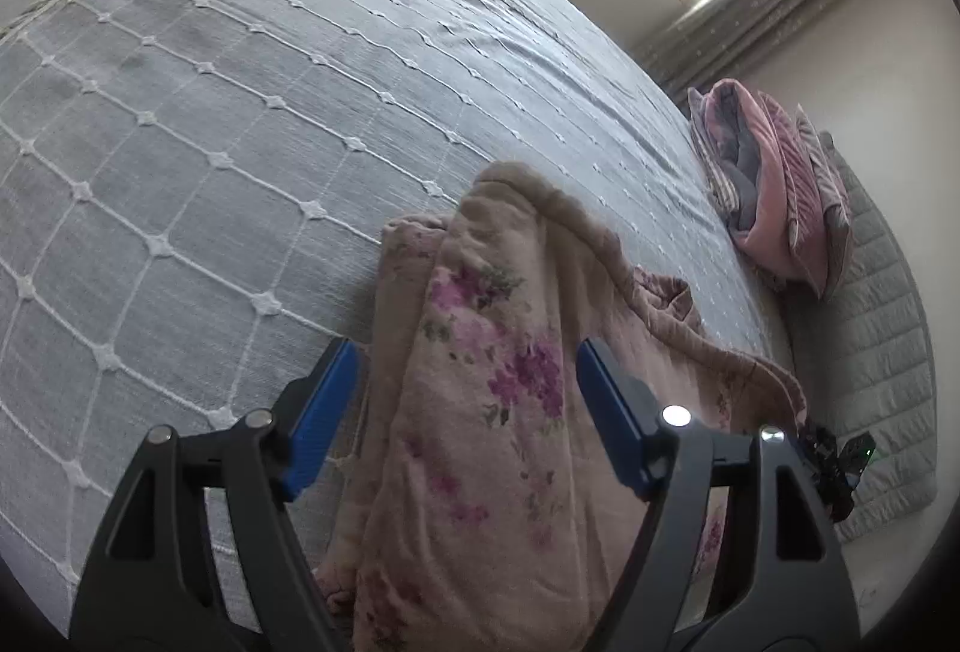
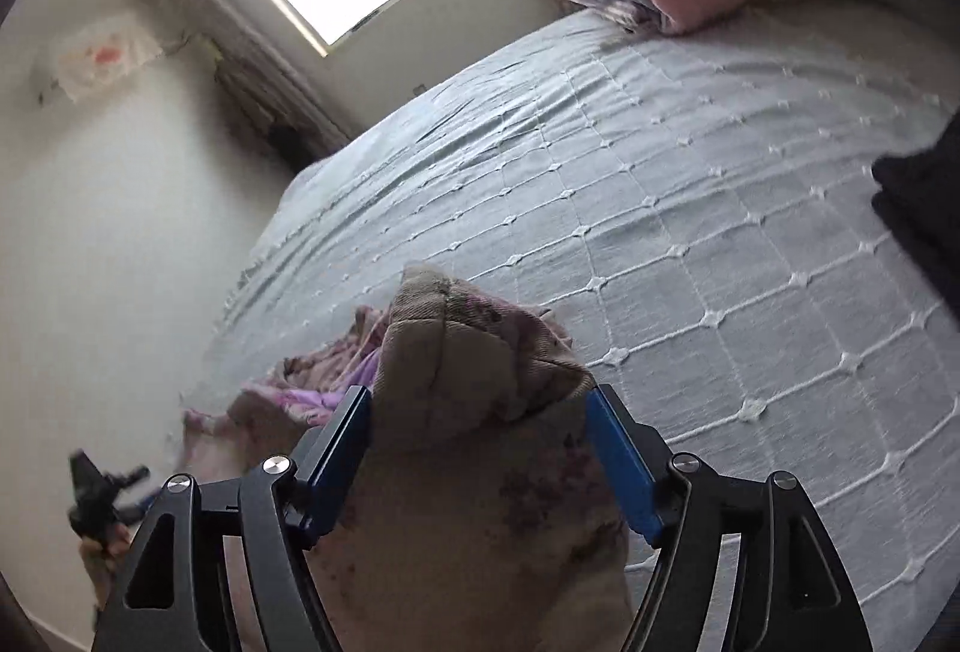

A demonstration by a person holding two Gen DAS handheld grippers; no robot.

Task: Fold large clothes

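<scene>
The right gripper [image 2: 480, 448] has its blue fingers [image 2: 336, 457] spread wide, yet they press both sides of a thick bunch of the floral quilted blanket [image 2: 468, 478], so the hold looks real but loose. The left gripper [image 1: 468, 418] stands with fingers apart, a fold of the same blanket [image 1: 480, 412] running between them without clear contact on either side. The blanket trails in a crumpled ridge along the near edge of the bed [image 1: 240, 112]. To fold well, I judge the left should close on a matching edge first, then both lift level and carry the fabric over the grey stitched bedspread [image 2: 690, 232]. Folded pink bedding [image 1: 774, 184] lies well apart.
</scene>
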